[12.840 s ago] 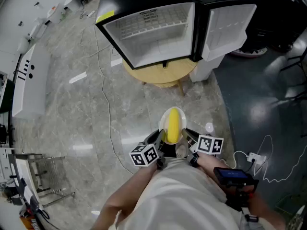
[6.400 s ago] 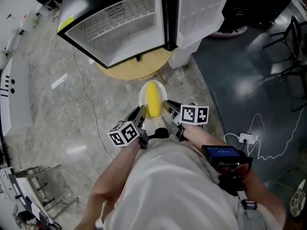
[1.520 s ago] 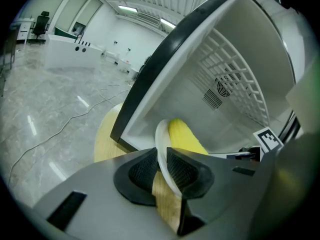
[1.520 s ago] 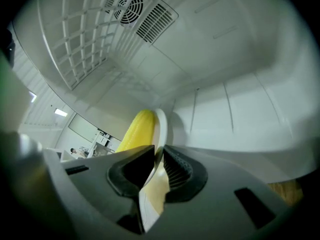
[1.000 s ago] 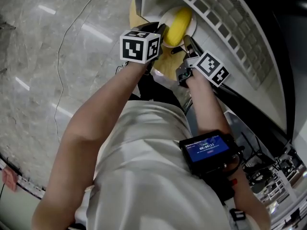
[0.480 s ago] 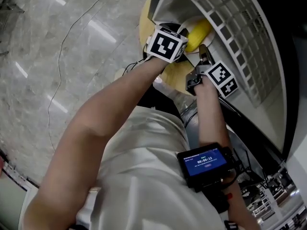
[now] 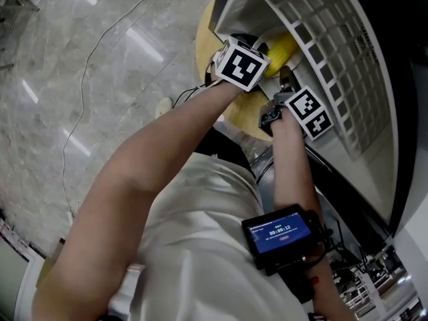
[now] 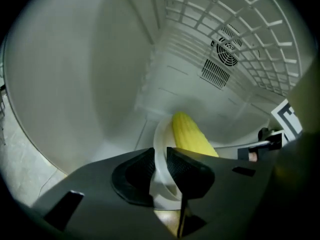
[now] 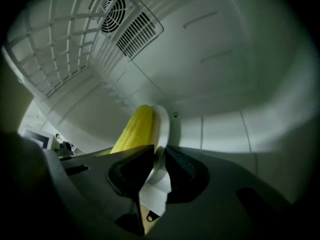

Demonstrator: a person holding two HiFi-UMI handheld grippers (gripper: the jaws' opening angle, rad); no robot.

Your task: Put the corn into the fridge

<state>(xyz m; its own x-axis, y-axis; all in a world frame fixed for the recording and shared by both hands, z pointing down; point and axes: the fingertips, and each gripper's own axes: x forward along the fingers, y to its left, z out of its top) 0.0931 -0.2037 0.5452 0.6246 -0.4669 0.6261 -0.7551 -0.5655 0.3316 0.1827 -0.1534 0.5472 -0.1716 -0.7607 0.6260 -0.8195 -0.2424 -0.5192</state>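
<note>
The step in hand is the placement: the corn lies on a white plate that is already inside the fridge, under the wire shelf. The left gripper is clamped on the plate's rim at its near left side. The right gripper is clamped on the rim opposite, so the plate hangs between the two.

From the left gripper view, the corn points toward 1 o'clock, at the back wall and its fan vent. In the head view the fridge opening sits at 1 o'clock from the person, above a round wooden table.

The plate seems to be just above the fridge floor, though whether it already touches is hard to tell. The next move probably calls for lowering it level until it sits flat, then parting both pairs of jaws and drawing them straight back toward 6 o'clock.

There is open room ahead to the back wall. The shelf is near overhead at 12 o'clock, and the side wall curves close at 9 o'clock in the left gripper view.
</note>
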